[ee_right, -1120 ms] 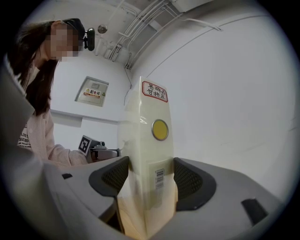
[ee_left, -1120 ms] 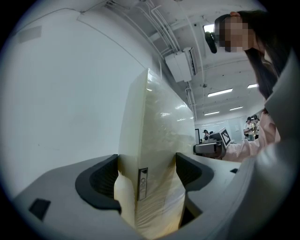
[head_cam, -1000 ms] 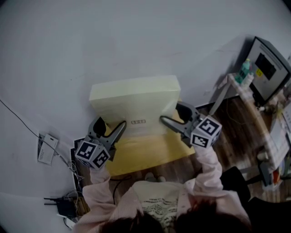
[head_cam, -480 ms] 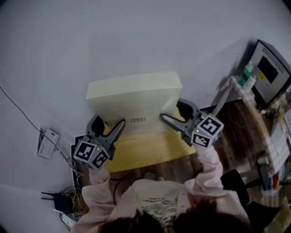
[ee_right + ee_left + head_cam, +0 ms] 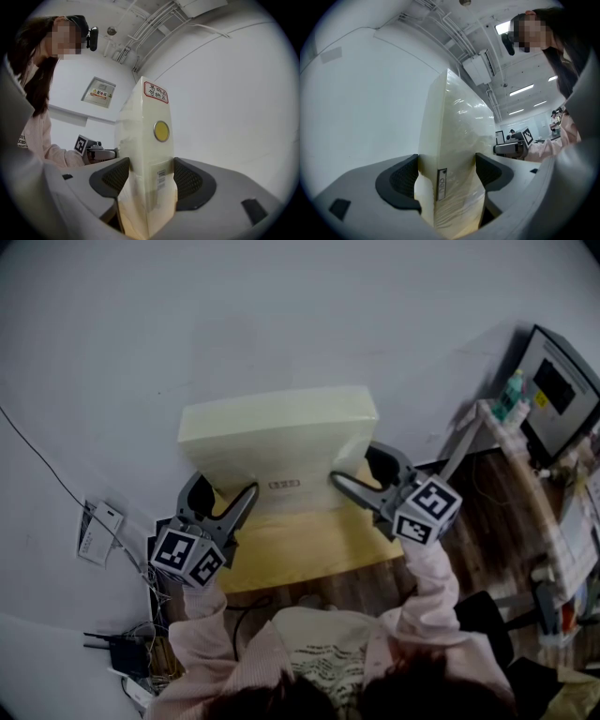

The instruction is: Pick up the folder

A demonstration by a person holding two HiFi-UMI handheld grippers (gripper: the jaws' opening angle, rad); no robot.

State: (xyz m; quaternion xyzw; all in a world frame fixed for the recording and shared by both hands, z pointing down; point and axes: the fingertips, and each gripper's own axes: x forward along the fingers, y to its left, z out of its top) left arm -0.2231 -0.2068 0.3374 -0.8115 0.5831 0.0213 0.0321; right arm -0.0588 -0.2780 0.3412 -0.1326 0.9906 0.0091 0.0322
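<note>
- Finds the folder (image 5: 277, 442) at the middle of the head view: a thick, pale yellow box file, standing on edge with its long side across the frame, close to the white wall (image 5: 281, 315).
- Cannot tell whether its lower edge rests on the yellow bench (image 5: 309, 554) just below it or already hangs clear.
- Looks stiff and boxy, and probably not heavy unless packed full.
- Has glossy film over its faces, which suggests a slippery skin, so calls for a firm, even squeeze and not a light nip.
- Seems best taken at both short ends, level with each other, pads flat on the broad faces, to stop any swing or twist.
- Shows the left claw (image 5: 446, 176) spread wide and pinching the folder's left end, ribbed pads against both faces, either side of the small spine label (image 5: 441, 183).
- Shows the right claw (image 5: 151, 176) pinching the opposite end below a round yellow sticker (image 5: 161, 131), with jaws just now closing a little further on it.
- Places both claws roughly level, one at each side of the frame's centre.
</note>
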